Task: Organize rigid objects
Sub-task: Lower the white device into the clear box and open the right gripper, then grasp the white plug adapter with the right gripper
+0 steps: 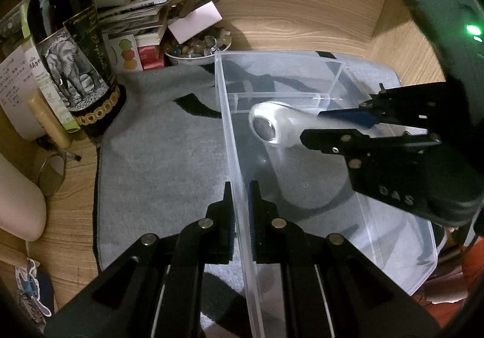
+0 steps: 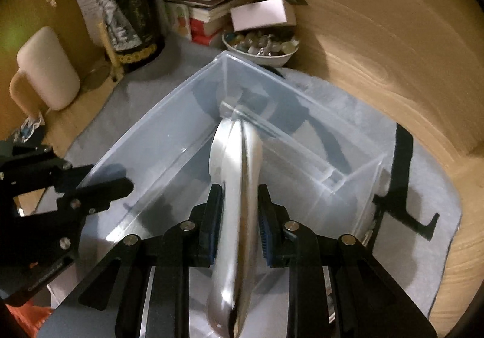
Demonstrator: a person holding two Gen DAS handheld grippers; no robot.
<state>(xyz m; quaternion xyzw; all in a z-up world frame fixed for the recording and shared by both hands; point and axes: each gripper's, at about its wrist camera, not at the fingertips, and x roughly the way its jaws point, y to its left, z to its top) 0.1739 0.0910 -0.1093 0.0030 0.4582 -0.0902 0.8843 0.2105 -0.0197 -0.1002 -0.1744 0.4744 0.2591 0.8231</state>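
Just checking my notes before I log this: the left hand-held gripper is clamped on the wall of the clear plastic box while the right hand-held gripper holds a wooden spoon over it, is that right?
Not quite: the right hand-held gripper holds a shiny metal tool, not a wooden spoon, as the right wrist view shows. The left hand-held gripper is indeed clamped on the wall of the clear plastic box.

The silver tool (image 2: 234, 217) between the right fingers (image 2: 211, 226) is motion-blurred, its lower end cut off; the bottle (image 1: 60, 20) top leaves frame.
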